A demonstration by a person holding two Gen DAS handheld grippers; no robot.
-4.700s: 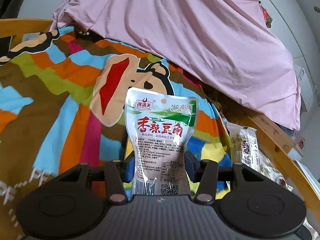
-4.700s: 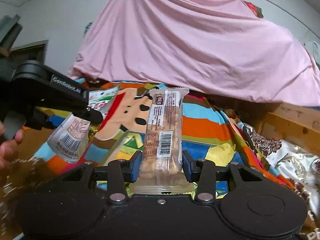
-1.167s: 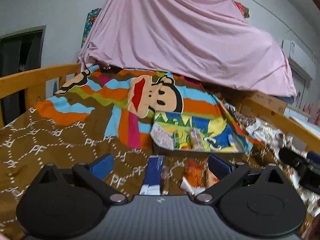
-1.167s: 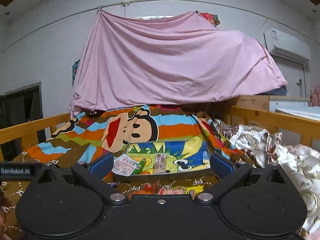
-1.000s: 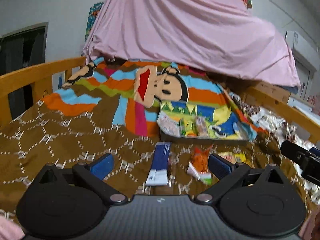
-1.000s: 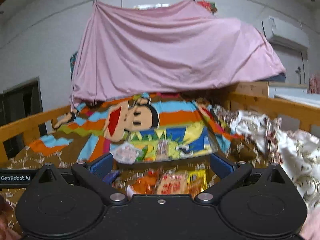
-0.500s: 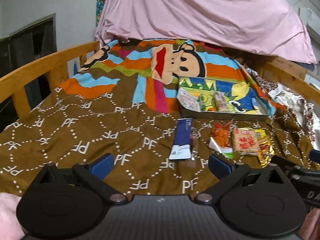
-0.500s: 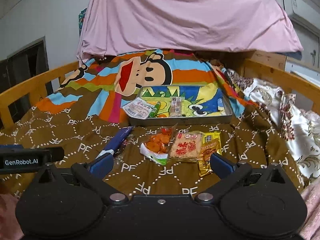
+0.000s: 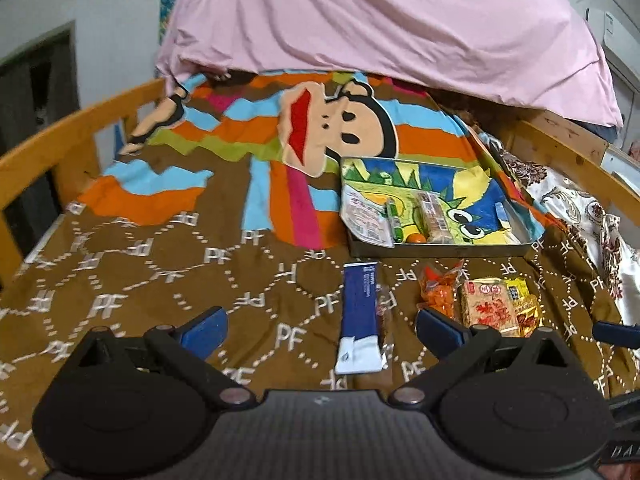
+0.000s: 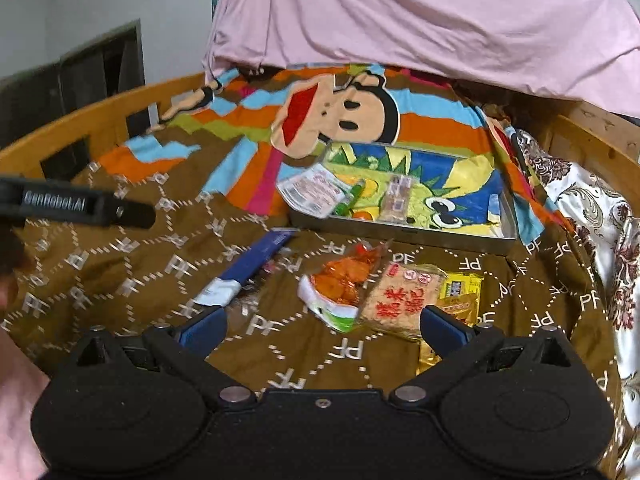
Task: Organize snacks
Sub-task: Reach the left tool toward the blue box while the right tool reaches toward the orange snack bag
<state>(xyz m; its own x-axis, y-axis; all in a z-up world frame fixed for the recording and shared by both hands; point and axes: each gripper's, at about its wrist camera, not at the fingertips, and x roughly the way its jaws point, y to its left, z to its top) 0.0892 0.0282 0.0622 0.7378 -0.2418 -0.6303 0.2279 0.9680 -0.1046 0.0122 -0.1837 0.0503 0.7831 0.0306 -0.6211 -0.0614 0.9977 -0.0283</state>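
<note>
Snacks (image 10: 400, 298) are lying before the tray (image 10: 400, 232); I am lowering both wide-open, empty grippers, left gripper (image 9: 320, 326) and right gripper (image 10: 322, 326), squarely over one packet.

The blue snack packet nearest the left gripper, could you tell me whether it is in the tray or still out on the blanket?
Out: the blue snack packet lies flat on the brown blanket, just outside the tray.
</note>
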